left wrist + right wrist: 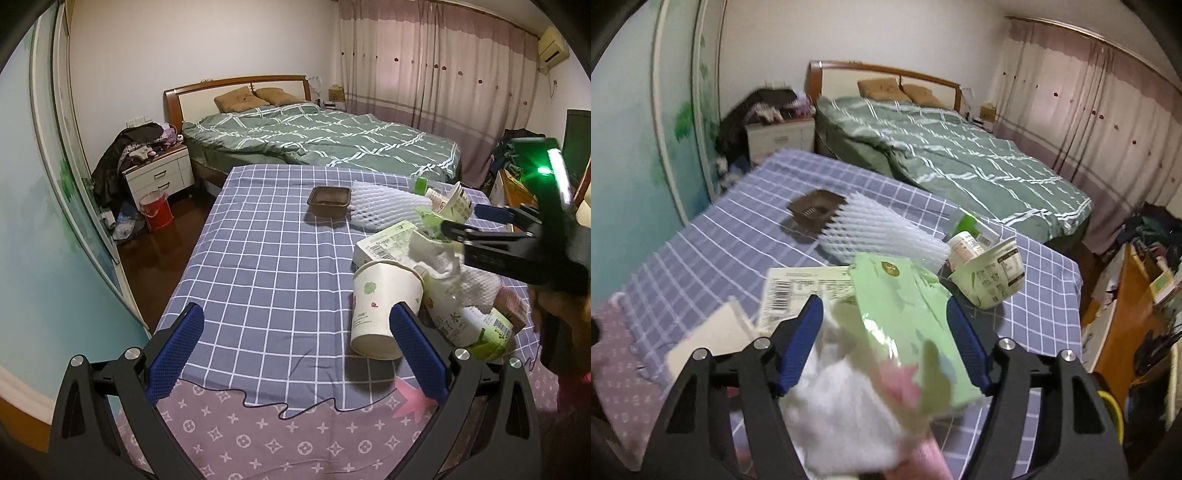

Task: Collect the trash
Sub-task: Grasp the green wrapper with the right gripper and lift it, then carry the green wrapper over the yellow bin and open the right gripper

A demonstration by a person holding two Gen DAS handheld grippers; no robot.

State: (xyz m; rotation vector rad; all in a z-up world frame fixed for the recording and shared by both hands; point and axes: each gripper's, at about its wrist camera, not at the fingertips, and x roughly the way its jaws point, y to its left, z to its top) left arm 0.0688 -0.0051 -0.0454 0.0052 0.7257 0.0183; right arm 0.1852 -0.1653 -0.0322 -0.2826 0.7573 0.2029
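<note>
Trash is piled on the right side of a table under a blue checked cloth (266,258). My right gripper (882,301) is shut on a pale green packet (905,314) and a wad of white tissue (842,398), which fill the gap between its blue pads. In the left wrist view the right gripper (460,218) comes in from the right over the pile. My left gripper (297,308) is open over the cloth with nothing between its fingers. A white paper cup (384,306) lies just beyond its right finger (417,347).
A brown plastic tray (330,199), white foam netting (384,206), a barcoded carton (384,240), a green-printed cup (458,203) and a green-labelled bottle (476,325) lie on the table. A bed (332,136) stands behind, a red bucket (155,210) on the floor at left.
</note>
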